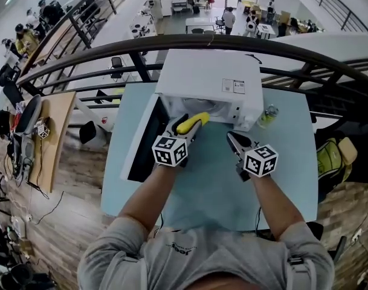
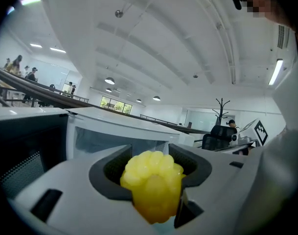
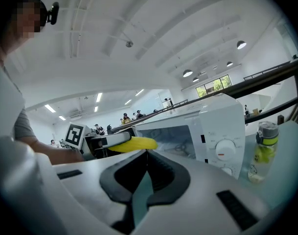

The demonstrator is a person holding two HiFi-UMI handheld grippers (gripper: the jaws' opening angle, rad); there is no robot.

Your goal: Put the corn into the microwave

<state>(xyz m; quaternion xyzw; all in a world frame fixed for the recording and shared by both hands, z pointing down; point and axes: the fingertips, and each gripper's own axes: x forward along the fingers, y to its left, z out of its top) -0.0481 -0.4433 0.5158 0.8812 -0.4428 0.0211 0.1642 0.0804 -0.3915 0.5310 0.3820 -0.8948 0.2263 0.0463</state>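
Bumpy, glossy yellow corn (image 2: 152,190) sits clamped end-on in the left claw (image 1: 187,127), at the mouth of the white microwave (image 1: 208,80), whose door (image 1: 141,144) stands open. The right claw (image 1: 233,140), closed and empty, hovers alongside over the pale-blue counter (image 1: 214,186).

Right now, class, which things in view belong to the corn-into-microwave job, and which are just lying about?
Job: corn; left claw gripping it; open microwave.
Lying about: bottle beside the microwave; right claw, shut and empty.
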